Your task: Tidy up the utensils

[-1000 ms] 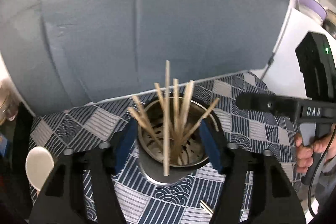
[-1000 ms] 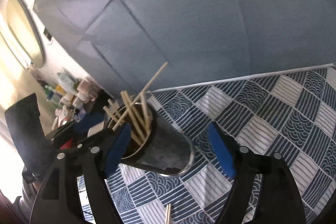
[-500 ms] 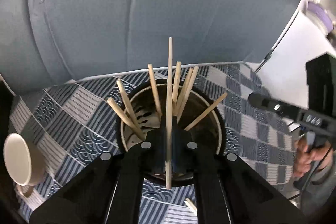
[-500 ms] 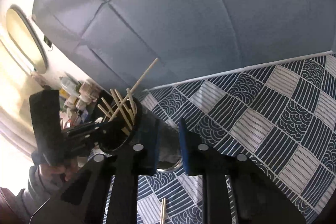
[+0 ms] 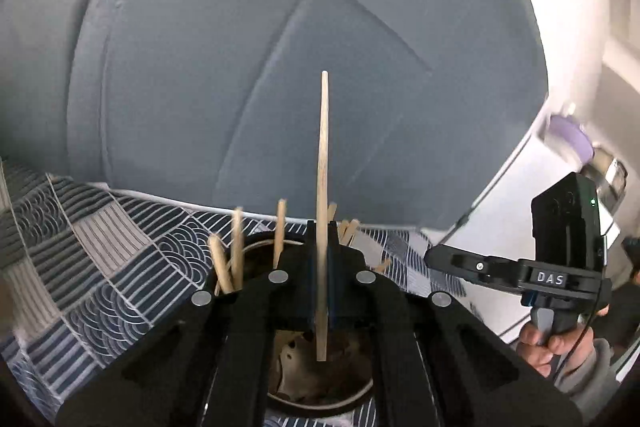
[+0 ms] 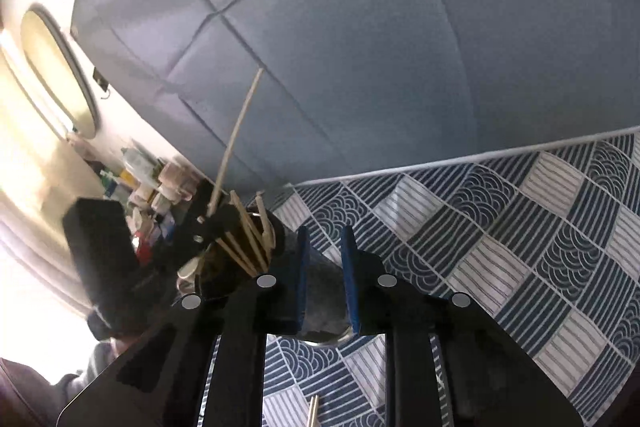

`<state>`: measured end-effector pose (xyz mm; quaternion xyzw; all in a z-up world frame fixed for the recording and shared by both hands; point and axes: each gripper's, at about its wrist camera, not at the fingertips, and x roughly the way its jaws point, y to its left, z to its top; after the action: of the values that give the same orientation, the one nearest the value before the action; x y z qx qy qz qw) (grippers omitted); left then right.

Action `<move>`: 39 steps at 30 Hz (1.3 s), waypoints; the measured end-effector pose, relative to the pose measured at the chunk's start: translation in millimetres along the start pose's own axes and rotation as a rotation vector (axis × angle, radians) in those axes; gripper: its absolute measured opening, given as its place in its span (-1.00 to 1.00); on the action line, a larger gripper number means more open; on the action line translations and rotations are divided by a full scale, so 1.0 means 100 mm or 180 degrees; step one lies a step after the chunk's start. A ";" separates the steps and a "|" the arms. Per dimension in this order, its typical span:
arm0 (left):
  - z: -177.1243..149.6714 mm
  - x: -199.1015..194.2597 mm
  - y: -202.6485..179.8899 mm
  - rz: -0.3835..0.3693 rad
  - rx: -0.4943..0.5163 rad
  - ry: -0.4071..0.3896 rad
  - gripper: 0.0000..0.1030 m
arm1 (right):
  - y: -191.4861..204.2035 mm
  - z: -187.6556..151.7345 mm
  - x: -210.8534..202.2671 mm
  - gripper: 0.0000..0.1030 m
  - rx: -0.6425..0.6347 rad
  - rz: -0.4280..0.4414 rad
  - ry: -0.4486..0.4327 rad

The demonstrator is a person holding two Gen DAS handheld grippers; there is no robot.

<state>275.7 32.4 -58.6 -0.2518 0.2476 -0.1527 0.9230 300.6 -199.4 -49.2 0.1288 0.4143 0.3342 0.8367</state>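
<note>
Your left gripper (image 5: 322,291) is hiding most of the holder (image 5: 320,387) and the chopsticks' (image 5: 236,251) lower ends; the frame's bottom edge is cutting off a loose chopstick (image 6: 313,411); shelf clutter (image 6: 148,183) is blurring beyond telling.

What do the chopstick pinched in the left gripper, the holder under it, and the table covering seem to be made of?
Chopstick: pale, matte, probably bamboo or wood; left gripper clamps it.
Holder: likely metal; its rim shines, though the wall looks dull grey.
Table covering: apparently printed fabric, a matte blue-and-white patchwork of waves and stripes with no glare.
</note>
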 end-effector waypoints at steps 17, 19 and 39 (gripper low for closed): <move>-0.16 -0.10 -0.35 0.0443 0.0787 0.0089 0.19 | 0.03 -0.12 0.07 -0.66 0.0013 0.0131 0.0099; -0.14 -0.15 -0.34 0.0449 0.0708 0.0066 0.25 | 0.01 -0.13 0.07 -0.66 0.0020 0.0116 0.0107; 0.37 -0.58 0.16 0.0919 0.0398 0.0157 0.88 | -0.36 -0.05 0.46 0.34 0.0389 -0.0278 0.0274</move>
<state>249.7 83.5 -17.7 -0.1518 0.2939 -0.0397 0.9429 333.6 -195.7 -98.2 0.1469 0.4747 0.2766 0.8225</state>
